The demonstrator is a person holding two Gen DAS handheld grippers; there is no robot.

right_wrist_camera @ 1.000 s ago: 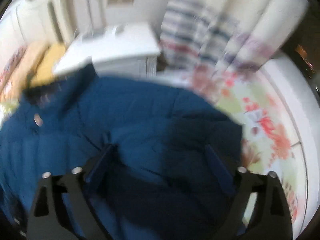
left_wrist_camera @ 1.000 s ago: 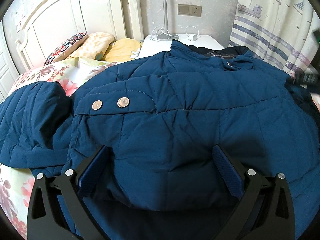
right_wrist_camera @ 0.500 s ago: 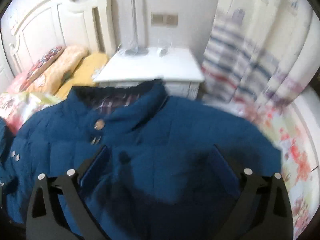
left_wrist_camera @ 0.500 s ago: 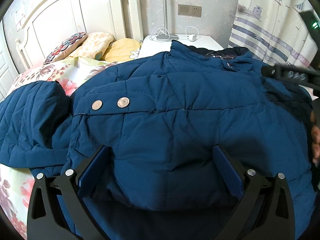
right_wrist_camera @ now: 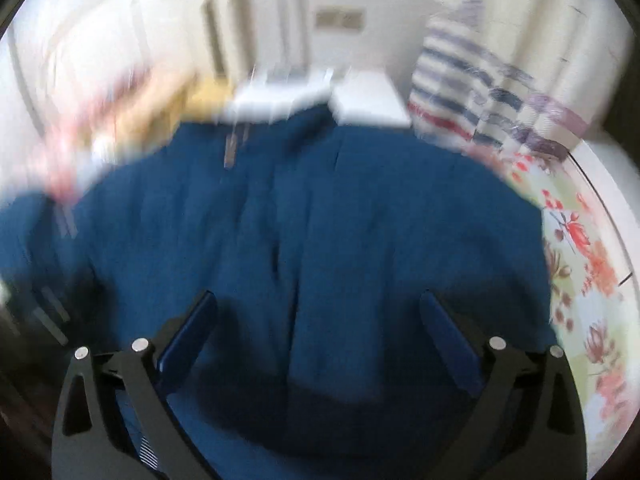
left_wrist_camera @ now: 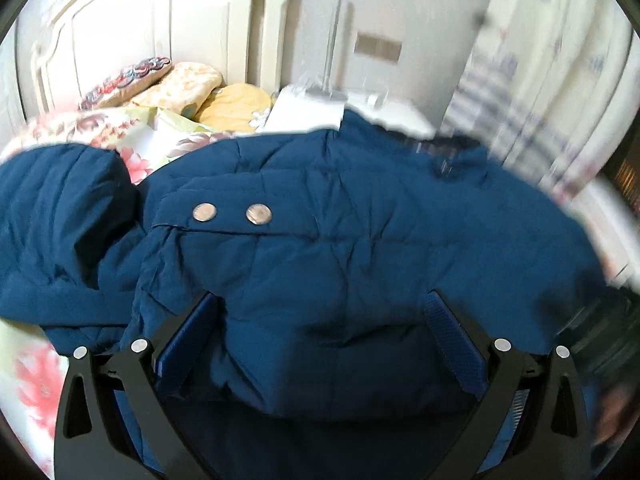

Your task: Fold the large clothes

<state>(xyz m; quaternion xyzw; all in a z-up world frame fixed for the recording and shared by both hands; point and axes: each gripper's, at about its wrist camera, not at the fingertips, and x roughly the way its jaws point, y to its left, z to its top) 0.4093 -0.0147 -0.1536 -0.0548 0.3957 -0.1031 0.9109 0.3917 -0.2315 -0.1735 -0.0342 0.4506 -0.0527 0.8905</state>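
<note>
Navy padded jacket [left_wrist_camera: 352, 248] lies spread on the floral bedspread [right_wrist_camera: 588, 276], collar toward the white nightstand [left_wrist_camera: 308, 114], one sleeve bunched off to the side. Risk: puffy fill springs back or slips if only the top layer gets pinched, so the fold drifts. Left gripper [left_wrist_camera: 320, 344] and right gripper [right_wrist_camera: 318, 340] both gape wide just above the jacket's near edge, holding nothing; contact can't be confirmed.

Jacket [left_wrist_camera: 340, 248]: lies on the bed [left_wrist_camera: 28, 364], collar toward the nightstand [left_wrist_camera: 304, 114].
Detached hood [left_wrist_camera: 60, 232]: left of the jacket, touching it.
Snap buttons [left_wrist_camera: 232, 213]: side by side on the jacket's left part.
Pillows [left_wrist_camera: 176, 86]: behind the jacket, against the headboard [left_wrist_camera: 132, 32].
Nightstand: right of the pillows.
Curtain [right_wrist_camera: 500, 92]: right of the nightstand.
Left gripper [left_wrist_camera: 320, 340]: over the jacket's near edge.
Right gripper [right_wrist_camera: 318, 340]: likewise, further right.
</note>
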